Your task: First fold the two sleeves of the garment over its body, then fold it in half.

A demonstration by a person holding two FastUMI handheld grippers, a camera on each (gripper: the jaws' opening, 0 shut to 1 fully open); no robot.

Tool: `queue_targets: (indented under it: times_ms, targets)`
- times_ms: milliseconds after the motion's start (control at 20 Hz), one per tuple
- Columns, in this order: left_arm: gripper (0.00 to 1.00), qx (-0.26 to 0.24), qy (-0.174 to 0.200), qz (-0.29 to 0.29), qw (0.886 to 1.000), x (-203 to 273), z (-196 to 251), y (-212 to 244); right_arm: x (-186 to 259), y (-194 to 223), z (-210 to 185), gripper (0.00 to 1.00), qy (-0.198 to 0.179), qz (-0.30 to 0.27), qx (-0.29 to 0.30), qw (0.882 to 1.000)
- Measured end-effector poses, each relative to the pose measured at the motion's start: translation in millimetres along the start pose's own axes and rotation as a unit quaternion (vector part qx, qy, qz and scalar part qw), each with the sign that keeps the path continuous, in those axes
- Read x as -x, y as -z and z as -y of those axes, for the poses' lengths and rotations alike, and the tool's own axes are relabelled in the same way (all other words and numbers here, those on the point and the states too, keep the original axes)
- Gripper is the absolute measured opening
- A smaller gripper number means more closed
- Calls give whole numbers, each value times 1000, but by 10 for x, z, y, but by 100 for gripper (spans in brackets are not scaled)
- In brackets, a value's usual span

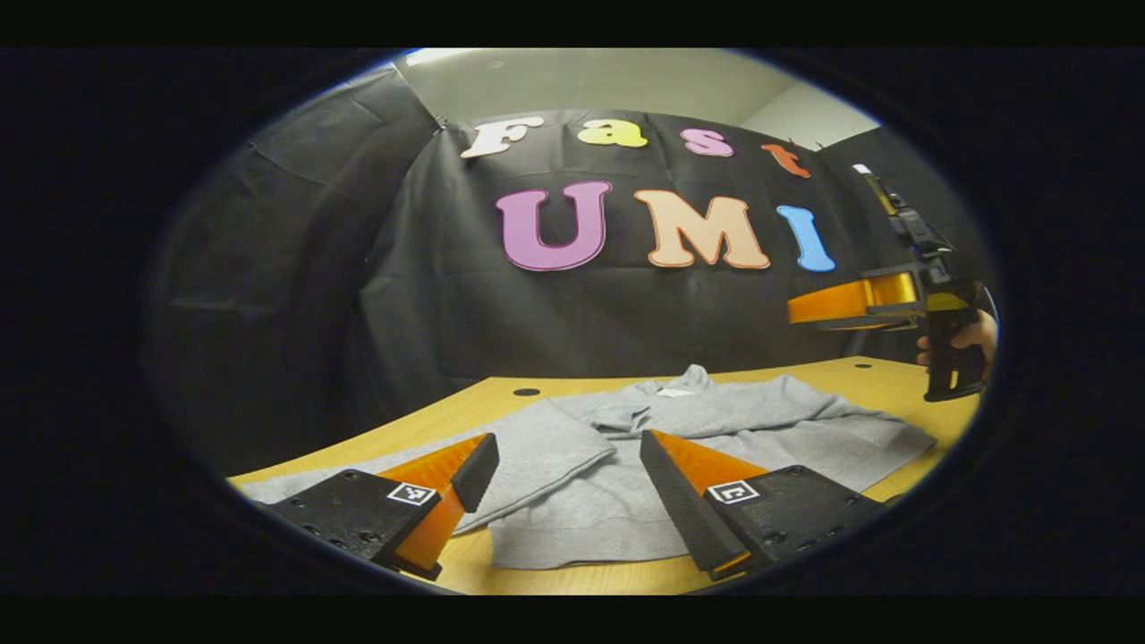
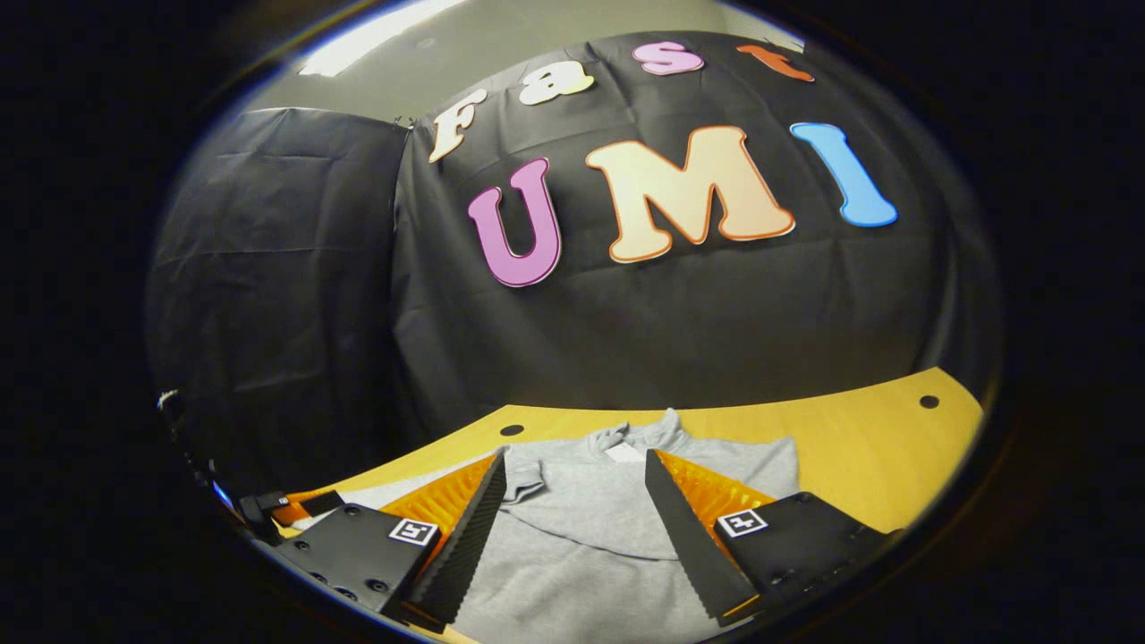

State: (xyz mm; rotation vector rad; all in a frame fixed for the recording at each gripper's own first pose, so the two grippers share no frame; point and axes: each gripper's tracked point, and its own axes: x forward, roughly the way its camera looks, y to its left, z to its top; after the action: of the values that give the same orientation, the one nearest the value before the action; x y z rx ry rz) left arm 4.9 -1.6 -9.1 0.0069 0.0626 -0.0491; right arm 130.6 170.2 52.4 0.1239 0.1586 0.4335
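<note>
Two grippers are spread wide with nothing between their fingers. Left gripper [image 1: 559,470], in the left gripper view, hovers above the near hem of the grey garment [image 1: 626,447], apart from it; its fingers' bases are cut off at the lower edge. The garment lies flat on the wooden table [image 1: 894,380] ahead of the fingers, collar [image 1: 680,383] farthest away. One sleeve [image 1: 555,443] lies folded across the body just beyond the left-hand finger; the sleeve's far end toward the left edge is hard to make out. Up and to the right, the other gripper is held in a hand [image 1: 971,335], well above the table.

Right gripper [image 2: 577,510], in the right gripper view, hangs over the garment's [image 2: 581,537] body, its fingers hiding both shoulders. Whether the fingertips touch the cloth cannot be told. Table [image 2: 877,456] surface extends right of the fingers.
</note>
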Motion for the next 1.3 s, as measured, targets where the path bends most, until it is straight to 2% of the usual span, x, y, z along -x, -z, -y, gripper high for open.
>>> queue_targets:
  times_ms: [100,250,450,650,800,1150,1300]
  targets:
    - [94,8,1,-30,1000,-24,-76,95,228,123,190,97,12,1,11,1000]
    - [94,29,-6,-81,996,236,-461,269,493,295,329,97,20,-12,8,1000]
    - [94,57,-29,-149,987,532,-1074,385,765,239,458,97,29,8,2,1000]
    - [94,50,-51,-214,974,836,-1576,633,958,251,585,97,35,14,-12,999]
    - [95,22,-78,-258,963,1039,-1869,845,1050,308,738,97,53,10,-9,998]
    - [95,24,-82,-301,950,1158,-1915,1011,1196,334,919,97,75,15,-10,997]
    - [95,28,-81,-304,949,1164,-1903,1018,1248,301,936,97,76,20,-14,997]
